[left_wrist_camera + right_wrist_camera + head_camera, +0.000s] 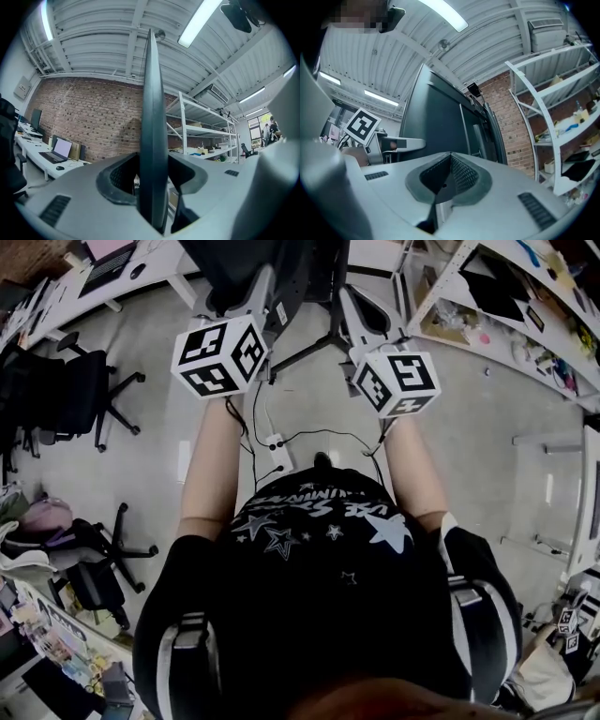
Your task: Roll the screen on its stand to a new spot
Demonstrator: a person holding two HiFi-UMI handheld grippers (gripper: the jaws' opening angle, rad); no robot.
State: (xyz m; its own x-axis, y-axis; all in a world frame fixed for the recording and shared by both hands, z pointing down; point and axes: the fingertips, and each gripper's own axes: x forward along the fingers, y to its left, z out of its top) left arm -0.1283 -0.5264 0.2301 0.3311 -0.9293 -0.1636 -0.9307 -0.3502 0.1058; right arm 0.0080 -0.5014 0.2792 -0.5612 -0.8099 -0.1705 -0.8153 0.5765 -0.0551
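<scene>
The screen point(246, 266) is a big dark panel on a stand with dark splayed legs point(317, 345), at the top of the head view. My left gripper point(265, 285) reaches up to its left side. In the left gripper view the screen's thin edge point(152, 108) runs upright between the jaws, and the left gripper point(153, 190) is shut on it. My right gripper point(351, 304) is at the screen's right side. The right gripper view shows the screen's back point(440, 122) close ahead, with the right gripper point(449, 161) closed tight on what looks like its dark edge.
A white power strip point(278, 452) and loose cables lie on the floor between my arms. Black office chairs point(86, 395) stand at the left and white shelving point(511, 310) at the right. A desk with a laptop point(58, 151) lines the brick wall.
</scene>
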